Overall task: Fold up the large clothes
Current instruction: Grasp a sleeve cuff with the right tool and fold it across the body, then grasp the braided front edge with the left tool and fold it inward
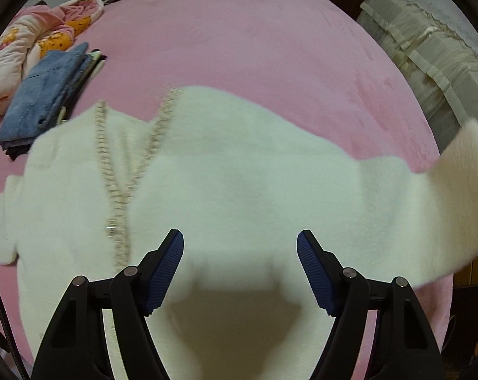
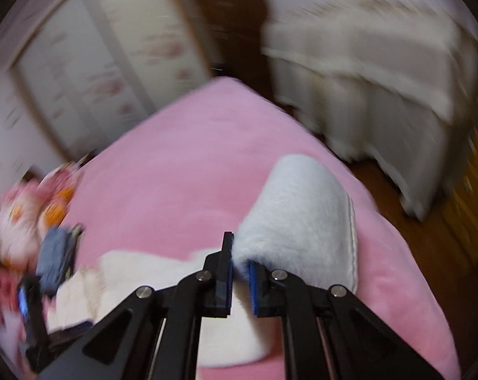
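Two claws work one garment: a white fuzzy cardigan (image 1: 226, 171) with beaded trim lies spread across the pink bed (image 1: 254, 38), its body running side to side. The right claw (image 2: 240, 269) is pinched nearly closed on the cuff end of the right sleeve (image 2: 297, 218), which stands raised off the bed and curls over the claw's tips; in the left wrist view the same sleeve rises at the right edge. The left claw (image 1: 240, 267) hangs with jaws wide above the cardigan's lower body, nothing between its pads. Since the sleeve's long axis runs from the right claw toward the cardigan's middle, folding it calls, in my judgement, for carrying it leftward across the body. Folded jeans (image 1: 46, 95) sit beyond the cardigan's left shoulder, near crumpled pink clothing (image 1: 33, 41).
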`<act>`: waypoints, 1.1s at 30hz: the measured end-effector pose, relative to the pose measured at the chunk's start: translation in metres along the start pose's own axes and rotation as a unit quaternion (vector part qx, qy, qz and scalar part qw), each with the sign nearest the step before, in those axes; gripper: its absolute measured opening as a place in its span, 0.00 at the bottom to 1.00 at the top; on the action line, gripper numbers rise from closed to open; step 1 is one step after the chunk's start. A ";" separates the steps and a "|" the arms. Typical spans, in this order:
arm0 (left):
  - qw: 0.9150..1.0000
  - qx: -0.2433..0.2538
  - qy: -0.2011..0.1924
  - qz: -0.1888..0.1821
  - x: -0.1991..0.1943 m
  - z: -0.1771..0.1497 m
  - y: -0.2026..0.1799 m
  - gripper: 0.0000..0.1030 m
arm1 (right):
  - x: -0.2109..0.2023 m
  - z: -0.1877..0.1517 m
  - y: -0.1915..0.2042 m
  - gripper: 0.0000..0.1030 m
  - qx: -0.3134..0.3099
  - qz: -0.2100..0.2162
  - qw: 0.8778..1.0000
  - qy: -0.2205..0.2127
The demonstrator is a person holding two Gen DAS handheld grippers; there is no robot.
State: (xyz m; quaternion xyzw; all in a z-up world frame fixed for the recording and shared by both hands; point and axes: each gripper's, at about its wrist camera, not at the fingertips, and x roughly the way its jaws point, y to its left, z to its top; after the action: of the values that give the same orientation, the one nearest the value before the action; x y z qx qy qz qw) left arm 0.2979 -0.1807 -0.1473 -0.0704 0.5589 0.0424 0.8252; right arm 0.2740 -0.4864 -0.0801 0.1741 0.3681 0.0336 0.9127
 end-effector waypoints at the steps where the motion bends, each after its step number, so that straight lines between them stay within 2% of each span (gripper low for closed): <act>1: 1.000 -0.003 -0.007 -0.001 -0.007 -0.002 0.016 0.71 | -0.003 -0.002 0.019 0.08 -0.020 0.012 1.000 -0.002; 5: 1.000 -0.013 -0.026 -0.001 -0.027 -0.010 0.073 0.71 | 0.005 -0.040 0.108 0.08 -0.104 0.050 0.993 0.020; 8: 0.999 -0.025 -0.029 -0.006 -0.027 -0.020 0.116 0.71 | 0.034 -0.091 0.156 0.13 -0.159 0.055 0.982 0.083; 12: 0.999 -0.045 -0.007 -0.025 -0.010 -0.037 0.153 0.71 | 0.074 -0.174 0.199 0.15 -0.209 0.042 0.955 0.206; 15: 0.996 -0.064 0.014 -0.059 0.007 -0.048 0.162 0.71 | 0.076 -0.207 0.196 0.16 -0.191 0.051 0.946 0.256; 18: 0.993 -0.072 0.024 -0.089 0.020 -0.056 0.160 0.71 | 0.069 -0.219 0.183 0.20 -0.174 0.060 0.944 0.274; 23: 0.993 -0.028 0.008 -0.116 0.034 -0.047 0.130 0.71 | 0.059 -0.227 0.160 0.21 -0.164 0.051 0.945 0.277; 25: 0.992 -0.011 0.015 -0.128 0.047 -0.045 0.115 0.71 | 0.061 -0.224 0.150 0.21 -0.149 0.049 0.948 0.277; 27: 0.990 -0.004 0.033 -0.139 0.060 -0.040 0.107 0.63 | 0.066 -0.221 0.145 0.21 -0.131 0.046 0.951 0.276; 29: 0.986 -0.002 0.068 -0.151 0.085 -0.038 0.099 0.57 | 0.067 -0.222 0.138 0.21 -0.121 0.044 0.953 0.275; 32: 0.989 0.003 0.066 -0.134 0.100 -0.035 0.090 0.57 | 0.069 -0.224 0.131 0.21 -0.111 0.042 0.954 0.276; 33: 0.989 0.007 0.064 -0.132 0.101 -0.033 0.085 0.45 | 0.069 -0.225 0.128 0.21 -0.109 0.041 0.954 0.277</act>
State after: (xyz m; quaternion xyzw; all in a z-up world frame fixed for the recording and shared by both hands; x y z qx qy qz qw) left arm 0.2920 -0.1029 -0.2587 -0.1405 0.5966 -0.0755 0.7865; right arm 0.1787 -0.2874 -0.2325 0.0724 0.5934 0.1580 0.7859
